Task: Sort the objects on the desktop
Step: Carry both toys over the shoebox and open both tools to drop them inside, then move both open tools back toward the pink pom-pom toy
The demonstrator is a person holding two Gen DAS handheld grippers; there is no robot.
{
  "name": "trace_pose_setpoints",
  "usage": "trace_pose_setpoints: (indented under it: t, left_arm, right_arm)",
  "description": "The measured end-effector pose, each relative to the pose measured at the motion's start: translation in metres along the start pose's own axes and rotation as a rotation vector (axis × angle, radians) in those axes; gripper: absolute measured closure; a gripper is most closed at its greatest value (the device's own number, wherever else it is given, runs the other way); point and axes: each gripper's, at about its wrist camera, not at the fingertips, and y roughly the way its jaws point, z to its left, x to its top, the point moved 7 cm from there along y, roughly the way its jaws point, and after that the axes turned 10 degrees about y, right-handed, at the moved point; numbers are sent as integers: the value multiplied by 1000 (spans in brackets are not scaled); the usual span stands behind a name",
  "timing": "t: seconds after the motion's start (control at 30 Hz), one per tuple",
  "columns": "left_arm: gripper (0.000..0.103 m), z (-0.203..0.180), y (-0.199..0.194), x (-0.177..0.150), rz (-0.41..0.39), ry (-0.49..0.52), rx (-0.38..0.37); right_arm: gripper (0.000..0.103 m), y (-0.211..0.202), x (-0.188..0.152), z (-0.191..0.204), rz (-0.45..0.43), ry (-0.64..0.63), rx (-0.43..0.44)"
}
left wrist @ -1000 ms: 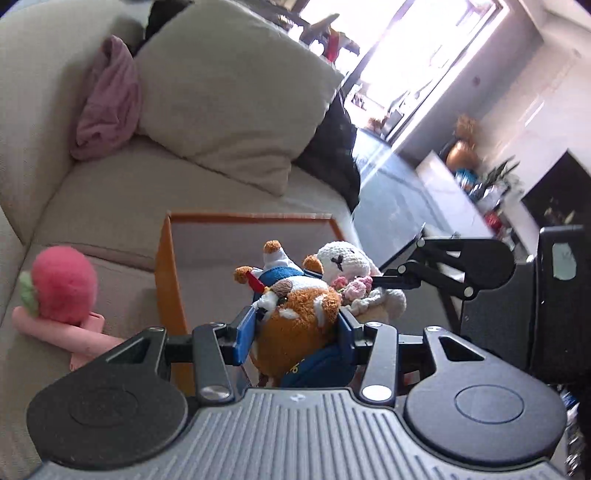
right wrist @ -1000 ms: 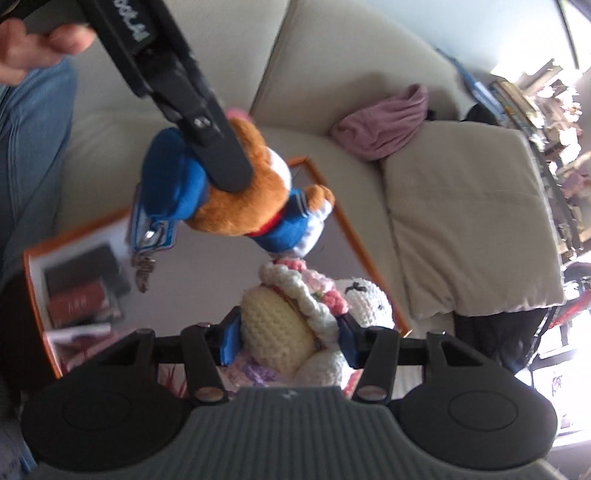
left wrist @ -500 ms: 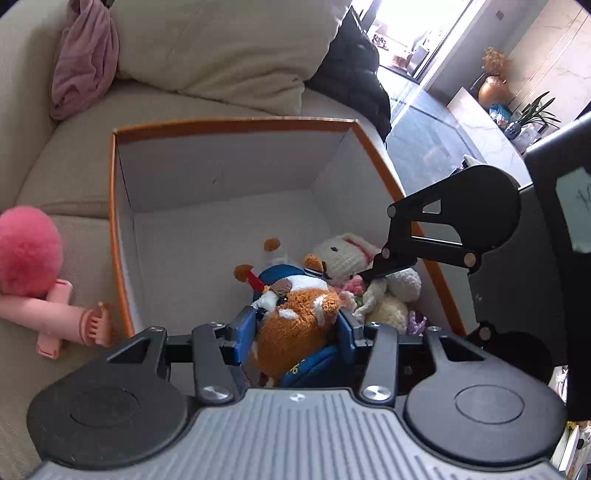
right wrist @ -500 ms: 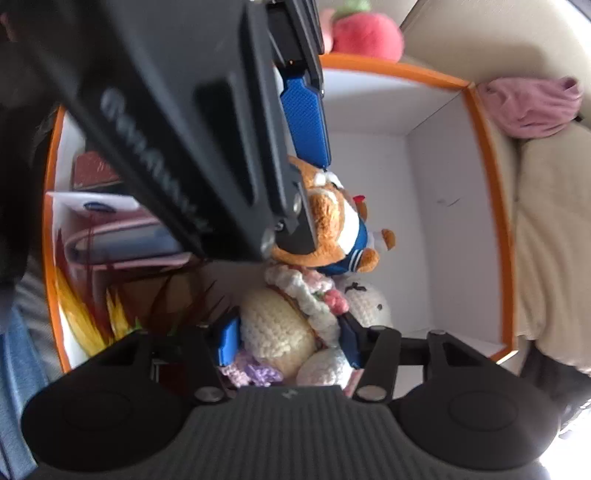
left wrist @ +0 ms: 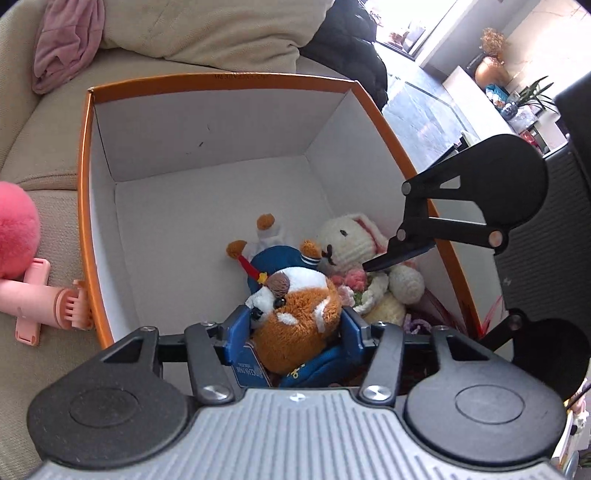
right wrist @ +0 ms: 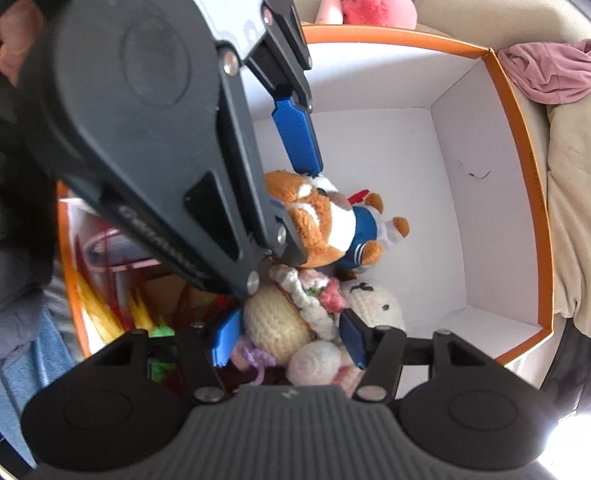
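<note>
My left gripper (left wrist: 291,328) is shut on an orange and white plush dog in a blue sailor suit (left wrist: 295,306), held low inside an orange-rimmed white box (left wrist: 83,184). My right gripper (right wrist: 286,339) is shut on a cream crocheted rabbit with pink flowers (right wrist: 280,325), right beside the dog (right wrist: 325,229) inside the same box (right wrist: 524,155). The rabbit also shows in the left wrist view (left wrist: 354,240), touching the dog. The left gripper's body fills the upper left of the right wrist view.
The box stands on a beige sofa (left wrist: 40,147) with a cushion (left wrist: 207,29) and a pink cloth (left wrist: 62,40). A pink fluffy toy (left wrist: 14,229) lies left of the box. Books and red-yellow feathers (right wrist: 103,295) fill the box's near end.
Both grippers have gone down into the box with their toys. The box walls now surround them, and the toys sit close to the box floor.
</note>
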Motion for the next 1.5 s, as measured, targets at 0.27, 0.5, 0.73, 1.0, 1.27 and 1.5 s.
trace_pose_setpoints:
  t: [0.27,0.5,0.73,1.0,1.27,1.5]
  left_arm:
    - [41,5,-19,-1,-12,-43,-79]
    - [61,13,-53,3,-80,-51,-93]
    - [65,36,-93,7,-174,-84,-16]
    - [65,81,-122,-3,-220,-161,95]
    - [65,158,-123,-23,-167,-302,230]
    - [65,214,-122,-39,-163,-408,265]
  right_arm:
    - [47,-25,-7,-2,-57,68,-44]
    - [69,-60,13,-15,-173,190,-172]
    - [87,-66,41,-18,-183,273,-98]
    - [90,-35,40,2,-67,272,-53]
    - [89,-98,109,-8,-362,387,-21]
    - [72,-78,183,-19,-401,440,-46]
